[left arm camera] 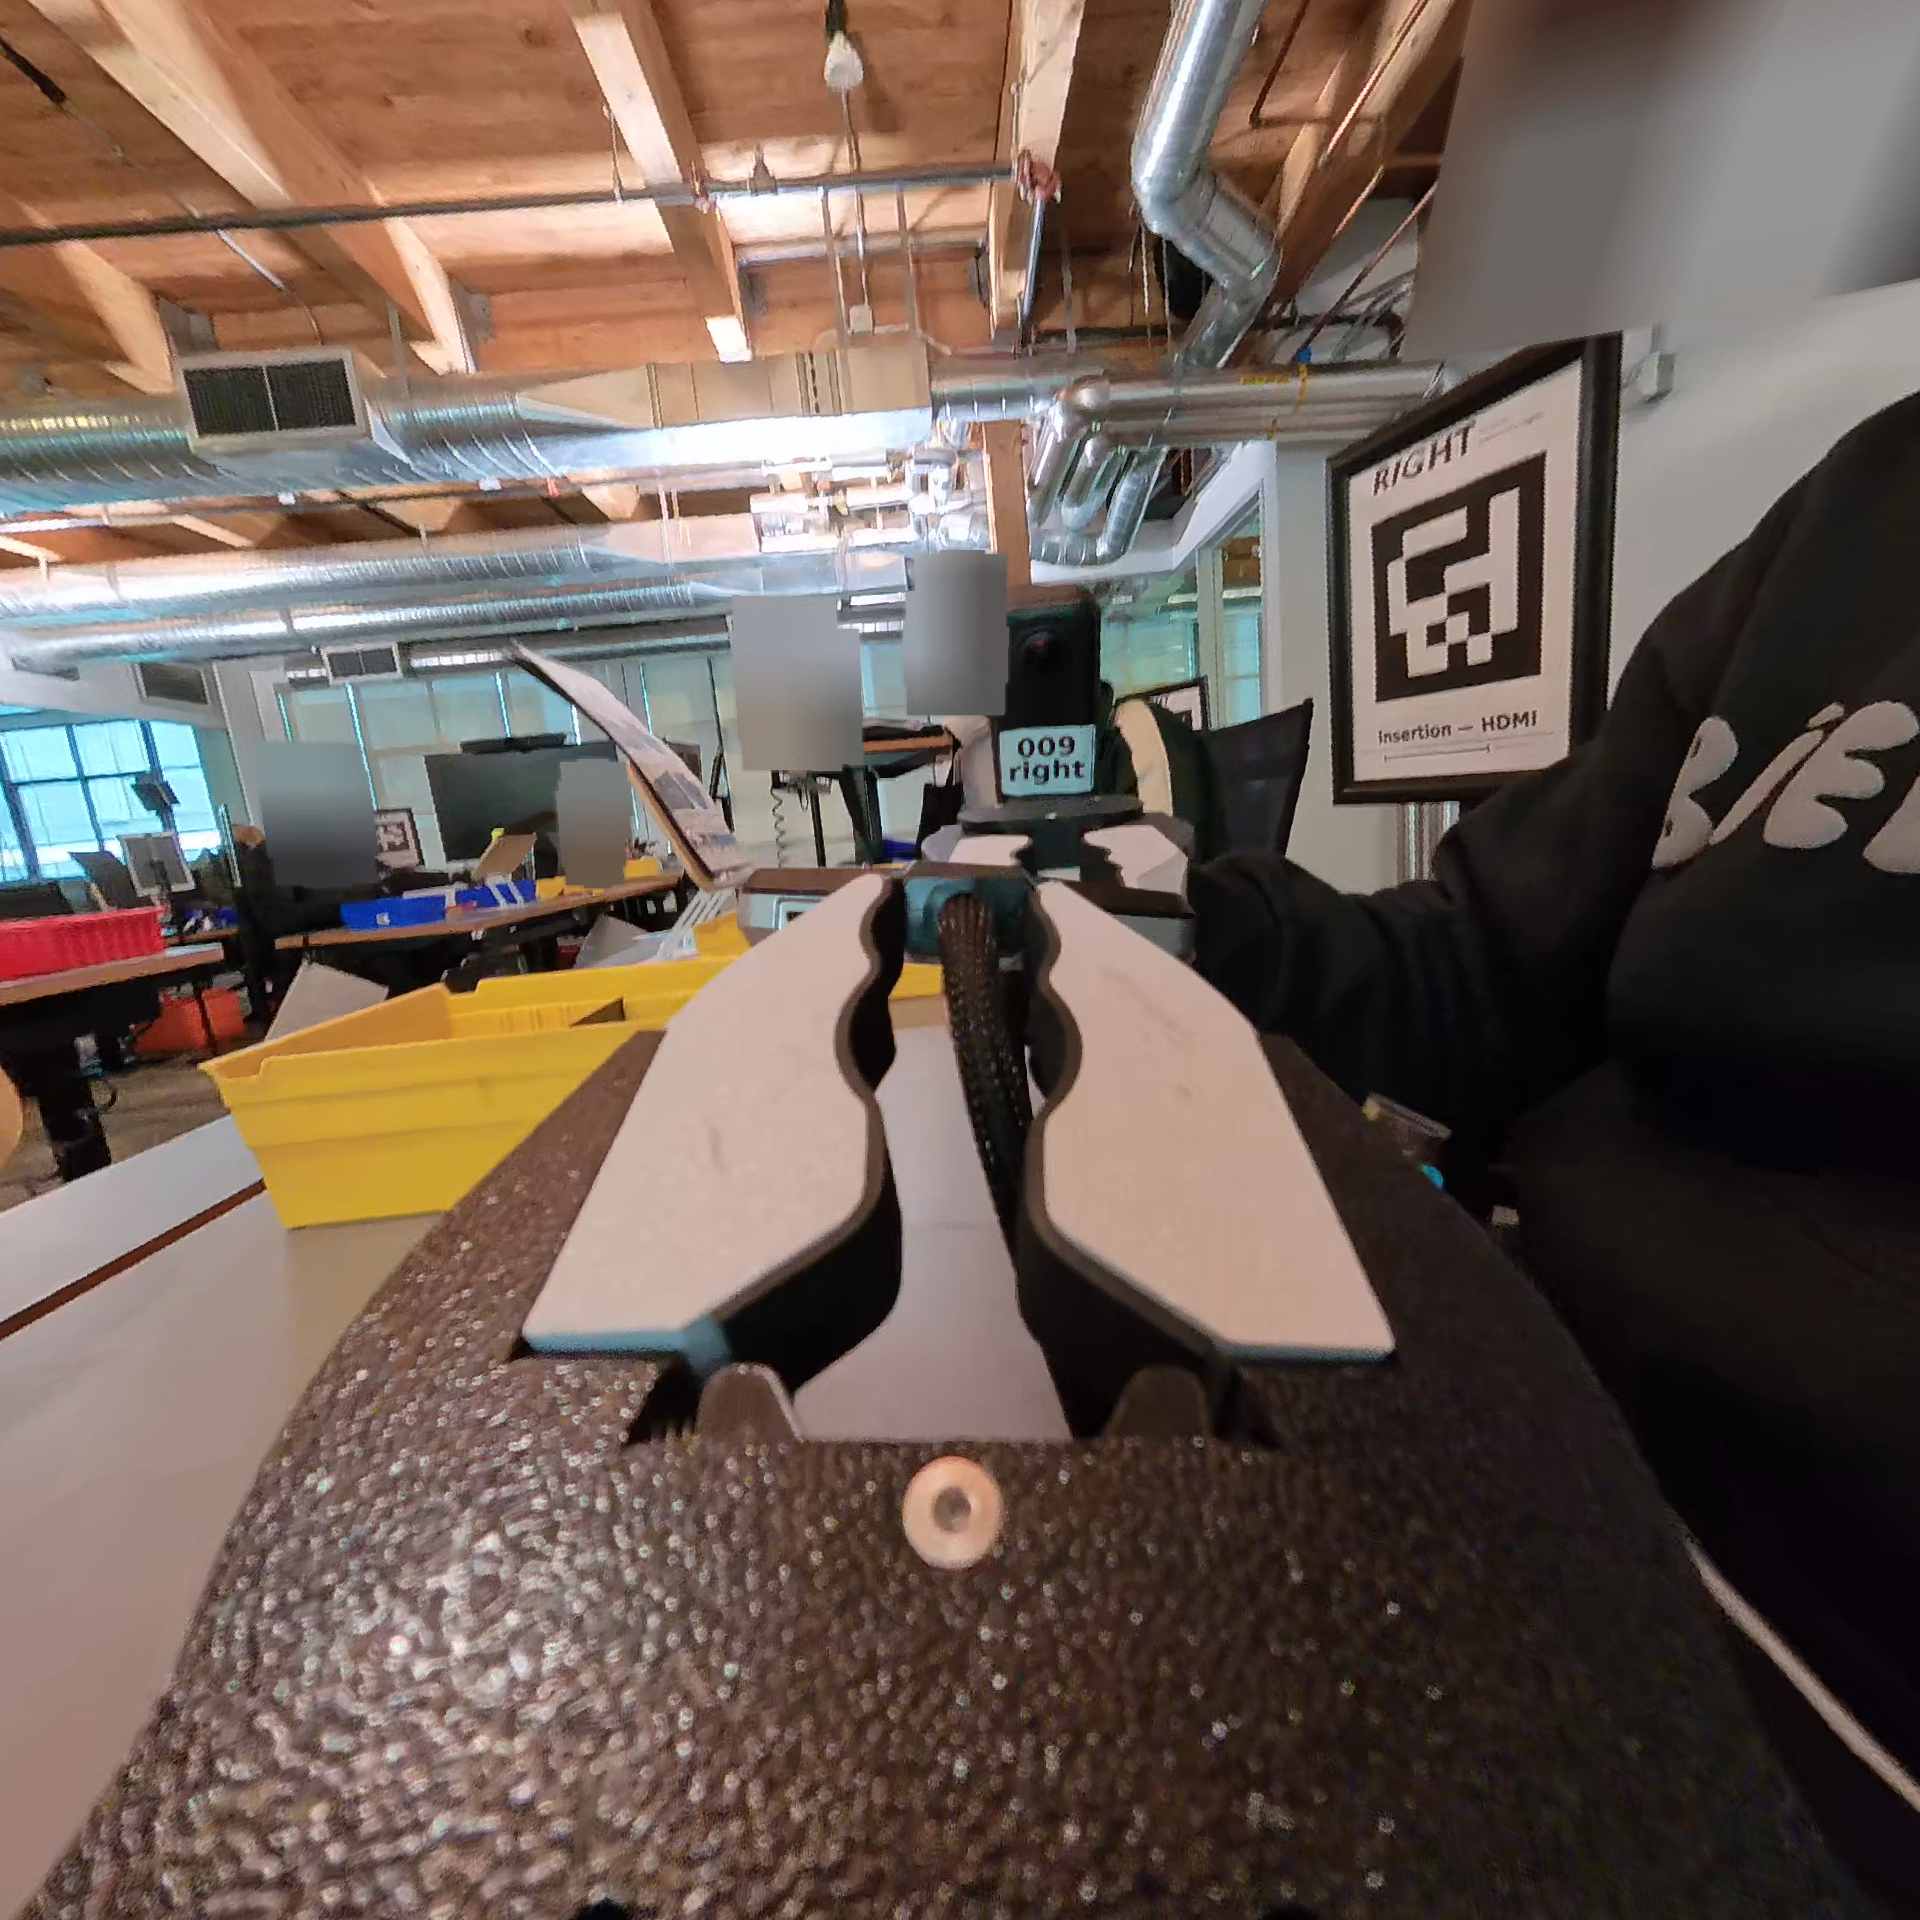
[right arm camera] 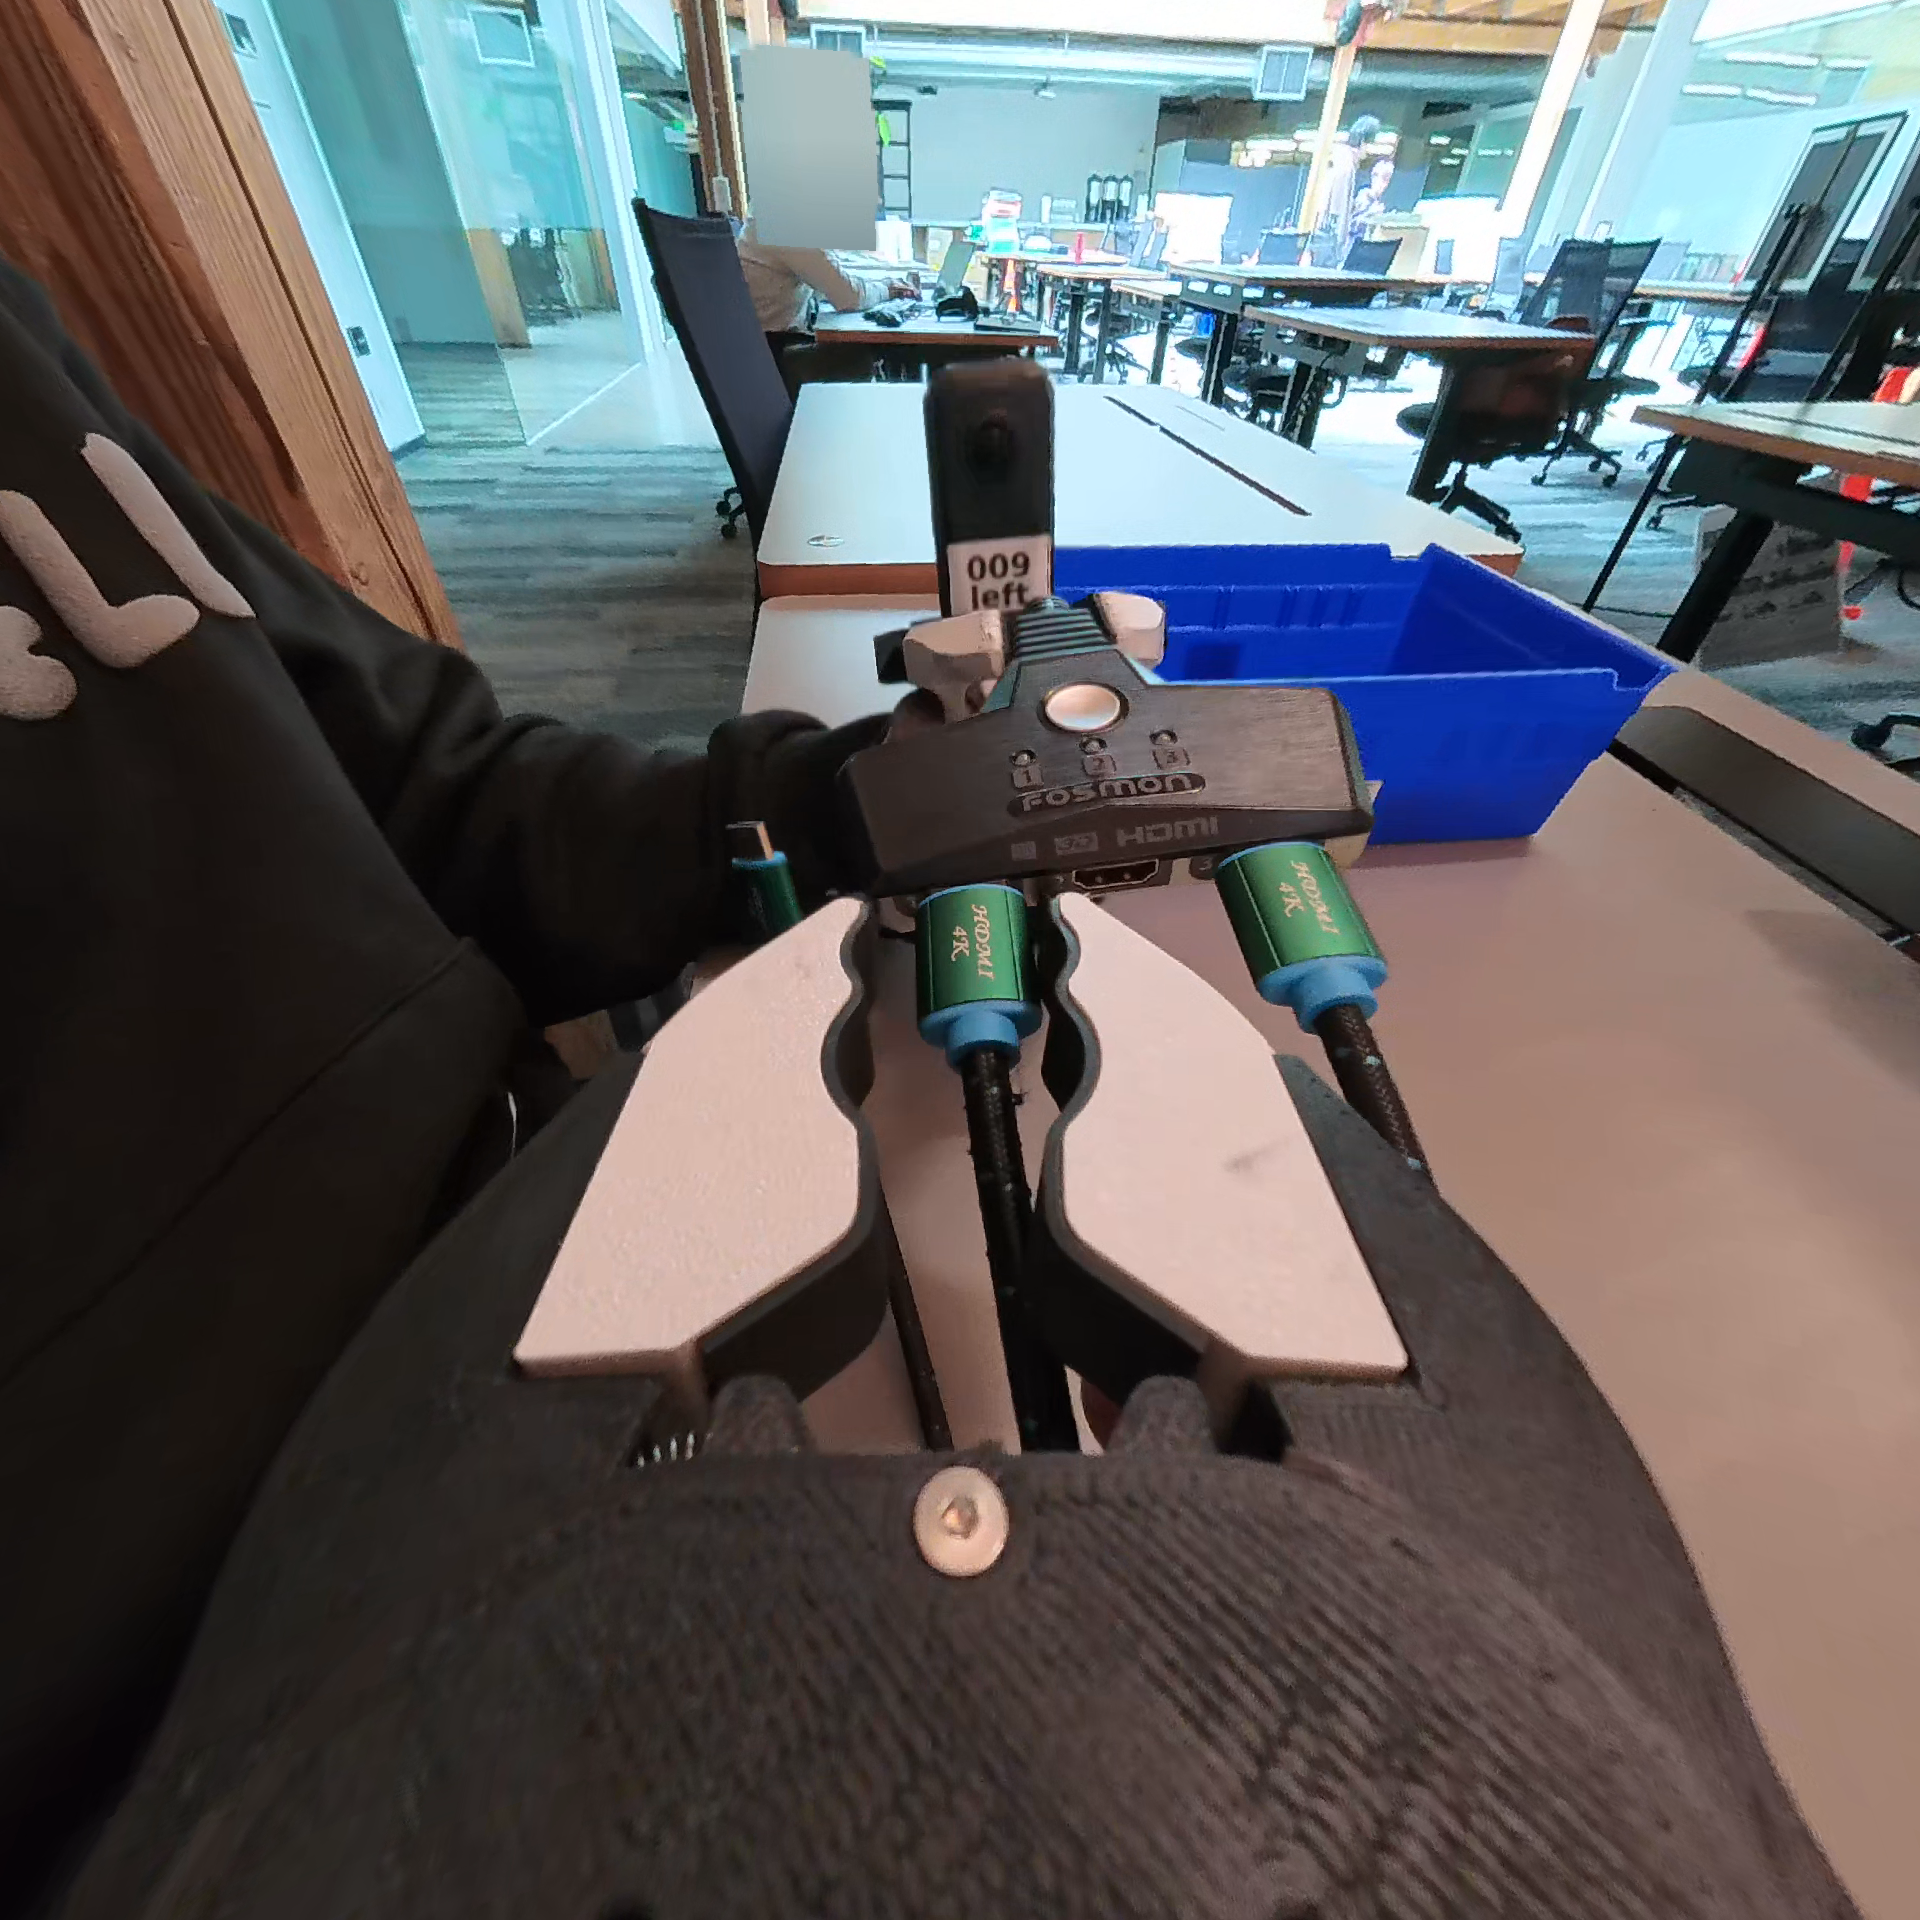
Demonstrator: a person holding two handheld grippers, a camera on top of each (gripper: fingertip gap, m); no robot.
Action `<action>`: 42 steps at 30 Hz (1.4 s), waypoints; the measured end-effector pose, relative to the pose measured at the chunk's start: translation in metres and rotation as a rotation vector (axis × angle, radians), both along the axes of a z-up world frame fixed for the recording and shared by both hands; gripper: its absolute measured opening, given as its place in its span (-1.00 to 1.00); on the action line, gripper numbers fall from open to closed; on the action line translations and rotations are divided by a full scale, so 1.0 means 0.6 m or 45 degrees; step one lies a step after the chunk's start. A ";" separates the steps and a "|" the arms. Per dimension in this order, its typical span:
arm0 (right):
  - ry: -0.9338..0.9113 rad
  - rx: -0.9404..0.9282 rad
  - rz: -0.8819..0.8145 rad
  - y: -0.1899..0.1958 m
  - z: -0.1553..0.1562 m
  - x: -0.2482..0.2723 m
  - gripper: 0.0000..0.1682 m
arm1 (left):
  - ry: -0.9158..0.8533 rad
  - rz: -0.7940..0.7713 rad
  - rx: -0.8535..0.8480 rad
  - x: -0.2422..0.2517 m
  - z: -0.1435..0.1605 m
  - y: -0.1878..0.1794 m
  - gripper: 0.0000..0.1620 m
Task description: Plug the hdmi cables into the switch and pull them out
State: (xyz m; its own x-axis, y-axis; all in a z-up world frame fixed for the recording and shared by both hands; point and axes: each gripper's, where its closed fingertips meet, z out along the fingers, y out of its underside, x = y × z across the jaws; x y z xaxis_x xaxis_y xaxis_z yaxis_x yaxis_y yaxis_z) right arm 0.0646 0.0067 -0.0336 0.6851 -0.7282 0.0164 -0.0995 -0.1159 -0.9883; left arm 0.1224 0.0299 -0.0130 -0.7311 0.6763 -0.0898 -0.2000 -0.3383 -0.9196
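Looking along your left gripper (left arm camera: pixel 961 914), its fingers pinch the braided black pigtail cable (left arm camera: pixel 985 1049); yank and it slips. In the right wrist view, your right gripper (right arm camera: pixel 961 920) brackets the green metal HDMI plug (right arm camera: pixel 975 961) seated in the black HDMI switch (right arm camera: pixel 1101 784), grip uncertain; pulling crooked could jam it.

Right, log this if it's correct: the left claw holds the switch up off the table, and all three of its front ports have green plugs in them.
Not all three. The right wrist view shows one green plug and a second green plug in the outer ports of the switch; the middle port is empty. The left claw does hold the switch up off the table.
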 end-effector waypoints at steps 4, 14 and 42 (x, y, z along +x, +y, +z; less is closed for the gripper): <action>0.033 -0.064 -0.009 -0.006 -0.010 -0.002 -0.74 | -0.121 0.028 0.112 -0.005 -0.011 -0.004 -0.73; 0.075 -0.167 0.021 0.001 -0.021 -0.004 -0.74 | -0.351 0.088 0.286 -0.012 -0.033 -0.001 -0.72; 0.022 -0.073 -0.012 -0.014 -0.024 -0.002 -0.74 | -0.186 0.048 0.238 -0.008 -0.046 -0.016 -0.73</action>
State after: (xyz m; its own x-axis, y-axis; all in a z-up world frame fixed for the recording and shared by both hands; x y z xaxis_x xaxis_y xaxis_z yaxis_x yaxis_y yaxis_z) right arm 0.0633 -0.0015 -0.0479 0.6791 -0.7326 0.0467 -0.1176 -0.1713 -0.9782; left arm 0.1179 0.0205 -0.0407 -0.7448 0.6634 -0.0725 -0.0503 -0.1641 -0.9852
